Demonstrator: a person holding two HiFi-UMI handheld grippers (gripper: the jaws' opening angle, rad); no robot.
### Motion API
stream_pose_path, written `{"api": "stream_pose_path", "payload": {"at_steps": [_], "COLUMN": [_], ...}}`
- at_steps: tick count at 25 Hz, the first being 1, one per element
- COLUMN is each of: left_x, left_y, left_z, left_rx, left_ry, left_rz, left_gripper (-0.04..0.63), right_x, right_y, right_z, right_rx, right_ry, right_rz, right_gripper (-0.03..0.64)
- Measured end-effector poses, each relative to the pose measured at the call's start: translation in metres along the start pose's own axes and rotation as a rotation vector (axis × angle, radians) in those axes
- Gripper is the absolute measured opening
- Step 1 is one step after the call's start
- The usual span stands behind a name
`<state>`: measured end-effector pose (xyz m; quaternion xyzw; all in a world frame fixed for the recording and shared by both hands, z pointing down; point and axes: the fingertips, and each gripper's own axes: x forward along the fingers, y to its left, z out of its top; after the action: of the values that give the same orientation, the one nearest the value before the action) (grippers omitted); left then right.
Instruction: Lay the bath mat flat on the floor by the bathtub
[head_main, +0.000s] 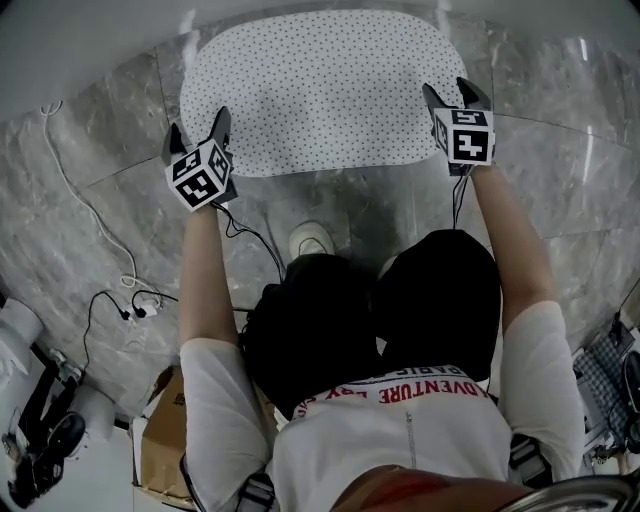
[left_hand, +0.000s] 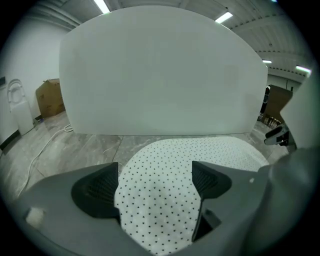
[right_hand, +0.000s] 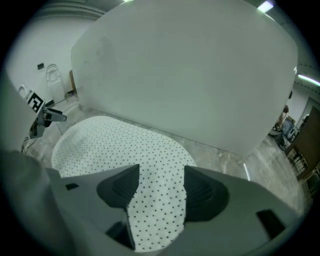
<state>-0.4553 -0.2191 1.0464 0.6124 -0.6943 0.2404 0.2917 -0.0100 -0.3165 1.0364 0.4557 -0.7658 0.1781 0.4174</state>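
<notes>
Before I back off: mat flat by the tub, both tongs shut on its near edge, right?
No: both tongs are open, as each gripper view shows. Left tongs and right tongs straddle the mat, flat by the tub.

- bath mat (head_main: 320, 90): one, white with dark dots
- bathtub (left_hand: 160, 75): one
- tools: two, left tool (head_main: 198, 125) and right tool (head_main: 449, 90), each with two jaws standing apart
- marker cubes: two, one per tool, left cube (head_main: 200, 175) and right cube (head_main: 463, 135)
- cardboard boxes: at least two, near box (head_main: 165, 440) behind the person, far box (left_hand: 50, 97) by the wall
- white cable (head_main: 75, 190) on the floor: one
- white shoe (head_main: 312, 240): one showing
- people: one
</notes>
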Motion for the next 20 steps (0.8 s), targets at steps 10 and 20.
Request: {"api": "stream_pose_path", "payload": {"at_steps": [10,20], "left_x": [-0.048,-0.177], "left_y": [-0.046,-0.11], "left_z": [0.057,0.199], "left_rx": [-0.003,0.059], "left_ry": [-0.032,-0.124], "left_rz": [-0.112,-0.284], "left_gripper": [0.104,0.012], "right_x": [-0.041,-0.183], "right_y": [0.014,0.04], "right_z": [0.027,0.157], "right_rx": [0.072,0.065], "right_ry": [-0.034,-0.234], "right_rz": [0.066,0.16], "right_gripper": [0.03,0.009]}}
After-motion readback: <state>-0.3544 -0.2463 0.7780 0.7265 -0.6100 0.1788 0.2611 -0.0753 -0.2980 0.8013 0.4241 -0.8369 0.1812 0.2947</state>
